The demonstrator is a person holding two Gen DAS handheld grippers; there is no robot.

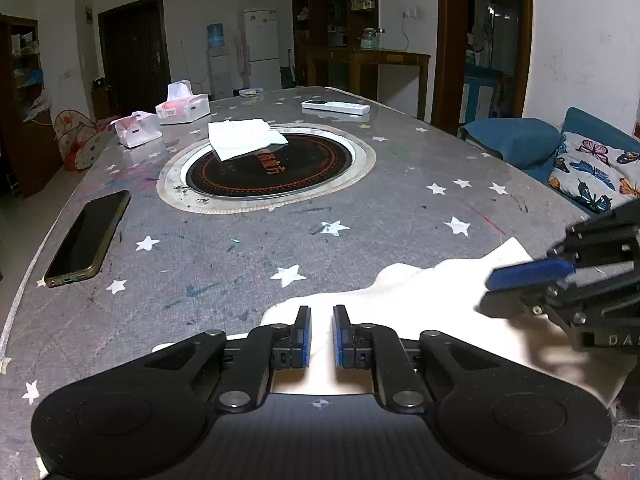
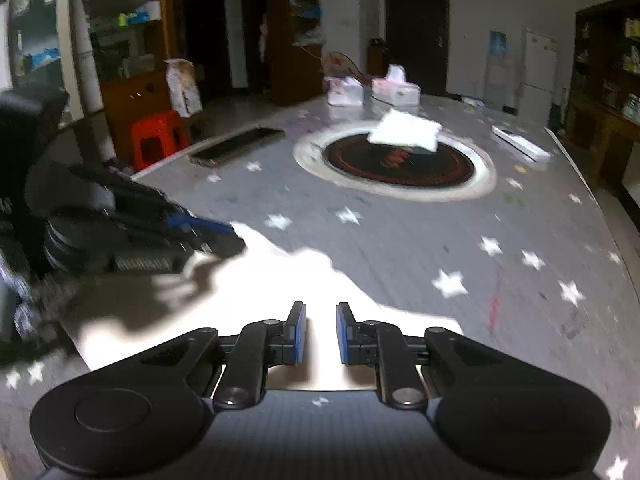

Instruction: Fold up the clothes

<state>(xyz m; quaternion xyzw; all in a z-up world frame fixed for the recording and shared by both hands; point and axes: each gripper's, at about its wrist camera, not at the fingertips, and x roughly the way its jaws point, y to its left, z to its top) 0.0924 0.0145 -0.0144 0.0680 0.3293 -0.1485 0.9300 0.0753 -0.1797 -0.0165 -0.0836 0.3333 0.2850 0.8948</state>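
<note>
A white garment (image 1: 404, 300) lies rumpled on the near edge of the grey star-patterned table (image 1: 240, 248); it also shows in the right wrist view (image 2: 288, 280). My left gripper (image 1: 322, 334) is open, its blue-padded fingers just over the cloth's near edge with nothing between them. My right gripper (image 2: 321, 332) is open over the same cloth, also empty. The right gripper shows at the right of the left wrist view (image 1: 532, 276); the left gripper shows at the left of the right wrist view (image 2: 208, 232). A folded white cloth (image 1: 244, 138) lies farther back on the round hotplate.
A black round hotplate (image 1: 272, 168) is set in the table's middle. A phone (image 1: 88, 236) lies at the left edge. Two tissue boxes (image 1: 182, 106) and a white remote (image 1: 336, 107) sit at the far end. A blue sofa with a butterfly cushion (image 1: 592, 168) stands at the right.
</note>
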